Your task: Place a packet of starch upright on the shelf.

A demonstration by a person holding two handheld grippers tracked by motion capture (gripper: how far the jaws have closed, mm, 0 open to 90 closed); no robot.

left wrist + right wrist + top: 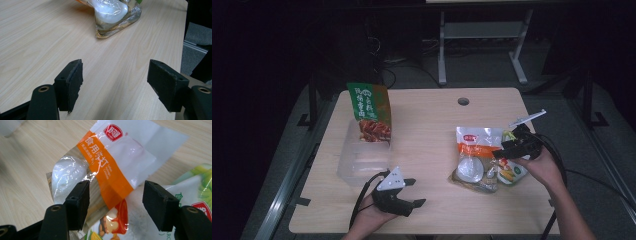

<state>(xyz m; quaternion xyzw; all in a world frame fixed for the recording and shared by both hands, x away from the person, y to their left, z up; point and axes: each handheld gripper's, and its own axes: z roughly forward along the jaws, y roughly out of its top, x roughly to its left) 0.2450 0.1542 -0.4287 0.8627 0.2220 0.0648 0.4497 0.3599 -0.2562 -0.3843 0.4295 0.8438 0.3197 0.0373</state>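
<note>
Fingers (160, 207) of right gripper (507, 148): spread, straddling white-and-orange plastic sachet (117, 162) near tabletop's (427, 130) right edge; sachet's long axis runs diagonally between them.

In the left gripper view the clear bag of white powder (112, 15) is cut off by the top edge at twelve o'clock. In the right gripper view the green-printed packet (200, 192) runs off the frame at three o'clock, and the corn-printed packet (107, 230) off the bottom at six. In the high view the small print on the green snack bag (370, 107) at ten o'clock is too small to read.
</note>
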